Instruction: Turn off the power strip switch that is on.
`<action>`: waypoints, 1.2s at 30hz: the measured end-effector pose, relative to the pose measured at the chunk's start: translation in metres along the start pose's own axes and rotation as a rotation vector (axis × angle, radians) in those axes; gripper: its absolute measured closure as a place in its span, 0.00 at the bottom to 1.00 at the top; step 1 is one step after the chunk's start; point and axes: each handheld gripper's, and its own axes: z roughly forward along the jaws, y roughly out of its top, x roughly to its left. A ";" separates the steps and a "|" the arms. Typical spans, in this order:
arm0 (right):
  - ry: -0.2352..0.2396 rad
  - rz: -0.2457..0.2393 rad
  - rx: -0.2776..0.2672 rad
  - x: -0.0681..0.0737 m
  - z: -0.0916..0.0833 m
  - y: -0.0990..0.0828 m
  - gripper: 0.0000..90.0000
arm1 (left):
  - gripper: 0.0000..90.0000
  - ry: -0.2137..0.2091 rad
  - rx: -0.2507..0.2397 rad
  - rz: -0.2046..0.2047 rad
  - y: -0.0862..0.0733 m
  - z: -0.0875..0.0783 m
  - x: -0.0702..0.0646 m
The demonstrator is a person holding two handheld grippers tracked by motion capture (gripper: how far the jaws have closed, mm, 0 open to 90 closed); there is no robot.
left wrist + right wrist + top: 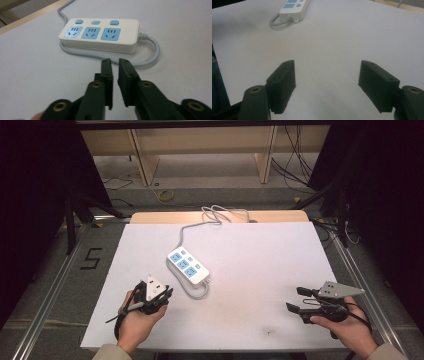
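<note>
A white power strip (188, 266) with three blue sockets and blue buttons lies left of the middle of the white table (260, 265). Its grey cable (199, 224) runs to the far edge, and a loop of it curls by the strip's near end. My left gripper (168, 293) sits just short of that near end, jaws almost together with nothing between them. In the left gripper view the strip (100, 35) lies straight ahead of the left gripper (114, 61). My right gripper (294, 299) rests at the near right, jaws wide apart over bare table. In the right gripper view the strip (293, 6) lies far ahead of the right gripper (327, 63).
A wooden strip (150, 217) borders the table's far edge, where the cable coils. Metal frame rails (360, 280) run along both sides. Wooden shelf legs and loose wires stand on the floor behind.
</note>
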 end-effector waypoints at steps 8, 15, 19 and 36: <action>0.001 -0.003 0.003 0.000 0.000 -0.001 0.33 | 1.00 -0.011 0.019 -0.009 0.004 0.004 0.001; 0.009 0.003 0.010 0.000 0.002 -0.001 0.33 | 1.00 -0.023 0.016 -0.043 0.008 0.006 0.003; 0.009 0.001 0.010 0.000 0.002 0.000 0.33 | 1.00 -0.025 0.018 -0.056 0.011 0.008 0.004; 0.001 0.007 0.012 -0.002 0.002 -0.001 0.33 | 1.00 -0.015 0.034 -0.070 0.024 0.024 0.011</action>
